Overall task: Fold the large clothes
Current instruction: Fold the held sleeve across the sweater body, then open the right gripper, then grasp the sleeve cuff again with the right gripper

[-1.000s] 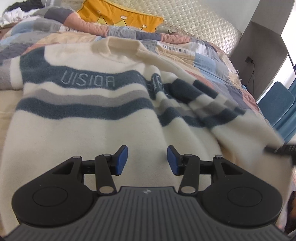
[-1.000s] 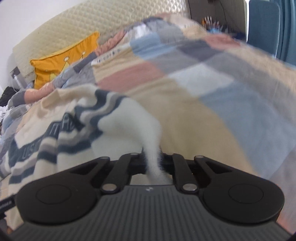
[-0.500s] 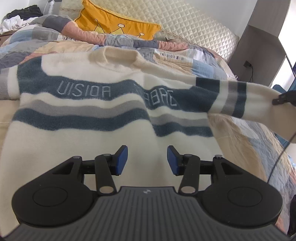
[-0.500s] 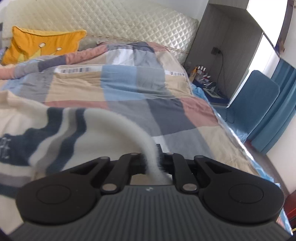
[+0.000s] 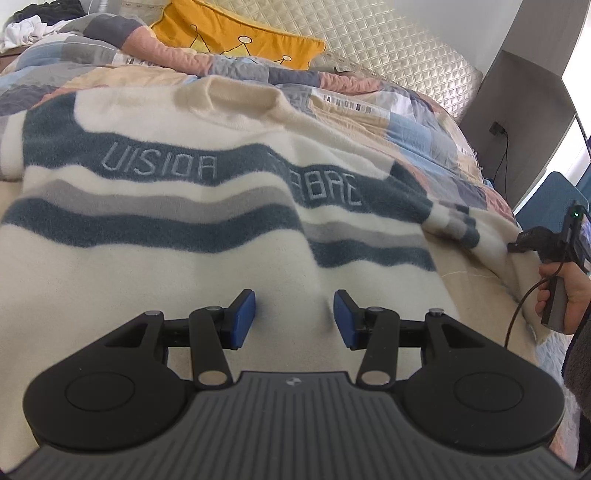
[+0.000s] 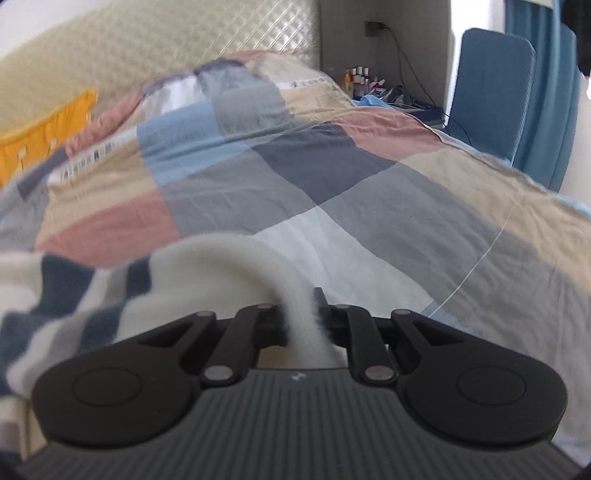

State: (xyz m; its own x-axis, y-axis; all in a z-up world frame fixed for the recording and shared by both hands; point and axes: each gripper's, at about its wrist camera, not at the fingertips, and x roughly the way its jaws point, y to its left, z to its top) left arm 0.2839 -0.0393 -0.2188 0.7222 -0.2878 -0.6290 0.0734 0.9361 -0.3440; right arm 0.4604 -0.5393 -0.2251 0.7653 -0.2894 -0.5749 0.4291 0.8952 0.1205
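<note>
Right claw, jaws beginning to part, with the cream cuff of the sleeve between them and fleece touching both. Left claw, jaws about half open, empty, poised just above the lower body of the sweater. The sweater lies spread front-up on the checked quilt, collar toward the yellow pillow; the sleeve reaches out to the bed's right side. Risk: as the right jaws open, fuzzy pile may cling to a pad, so a withdrawing claw could drag the sleeve askew. Risk: the cuff lies near the bed edge and may slide off. The left claw pins nothing, so the body could shift.
</note>
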